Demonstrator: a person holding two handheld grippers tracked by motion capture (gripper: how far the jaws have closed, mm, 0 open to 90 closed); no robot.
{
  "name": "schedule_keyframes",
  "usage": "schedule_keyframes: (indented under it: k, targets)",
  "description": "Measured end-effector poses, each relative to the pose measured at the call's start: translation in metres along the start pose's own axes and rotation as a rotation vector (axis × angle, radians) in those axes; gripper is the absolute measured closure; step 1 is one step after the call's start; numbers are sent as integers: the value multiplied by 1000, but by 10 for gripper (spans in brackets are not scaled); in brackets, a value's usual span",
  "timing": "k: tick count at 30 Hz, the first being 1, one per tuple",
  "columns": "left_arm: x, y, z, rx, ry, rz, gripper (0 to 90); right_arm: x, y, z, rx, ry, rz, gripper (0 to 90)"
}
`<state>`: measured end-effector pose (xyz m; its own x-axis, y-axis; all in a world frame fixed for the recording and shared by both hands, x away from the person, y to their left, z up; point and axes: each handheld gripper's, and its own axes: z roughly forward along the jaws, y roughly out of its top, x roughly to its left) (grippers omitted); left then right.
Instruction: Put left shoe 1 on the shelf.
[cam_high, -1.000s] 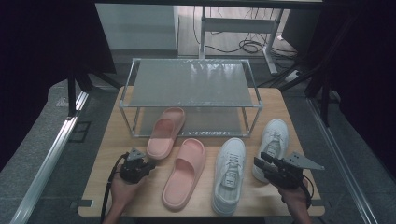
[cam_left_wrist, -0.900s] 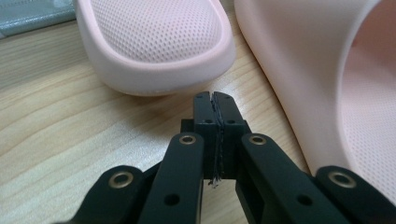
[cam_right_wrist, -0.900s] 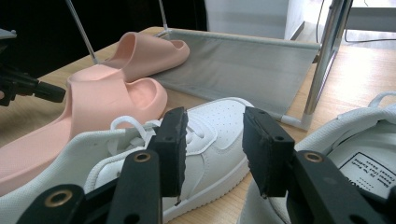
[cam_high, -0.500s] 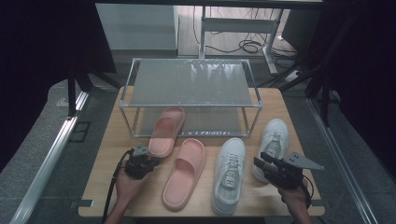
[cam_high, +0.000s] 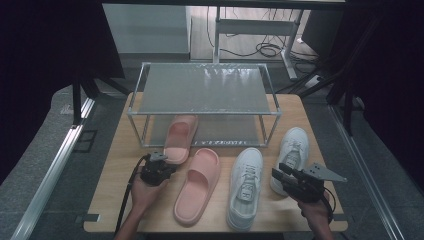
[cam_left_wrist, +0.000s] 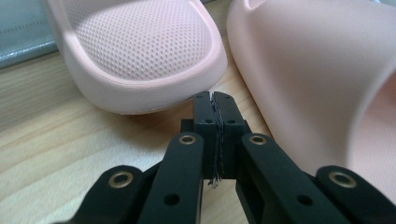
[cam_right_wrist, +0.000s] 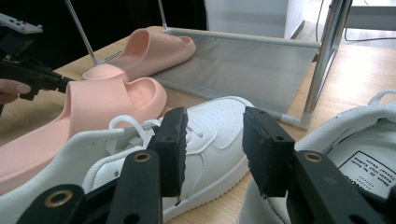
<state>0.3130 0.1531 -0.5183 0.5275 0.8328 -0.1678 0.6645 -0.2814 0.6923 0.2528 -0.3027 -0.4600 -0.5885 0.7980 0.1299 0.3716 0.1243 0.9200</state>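
Lying at the rack's front edge, the rear pink slide sandal (cam_high: 179, 139) is recorded with its toe under the lower shelf of the metal shoe rack (cam_high: 205, 90) and its heel pointing toward the table's near side; its long axis runs roughly from 12 to 6 o'clock in the high view, tilted slightly toward 1.

Left gripper (cam_high: 161, 159): positioned just beside that heel, at about 7 o'clock from the sandal. In the left gripper view the jaws are seen pressed together, nothing between them, with the rounded heel rim (cam_left_wrist: 140, 60) at 11 o'clock from the tips and close, though contact cannot be confirmed. The front pink slide sandal (cam_left_wrist: 322, 79) is noted at 2 o'clock from the same tips.

Right gripper (cam_high: 285, 175): held well apart from the sandals, between the two white sneakers (cam_high: 246, 185); jaws spread, gripping nothing.

Judgement: the left hand is much the nearer to the rear sandal, and a push or grasp at the heel along the sandal's long axis toward the rack is thought likely.
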Motion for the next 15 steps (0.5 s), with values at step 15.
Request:
schedule_keyframes:
  k: [15]
  targets:
    - [-6,4,2,2,-9,21,896,-1,0,0,1,-1,3,593]
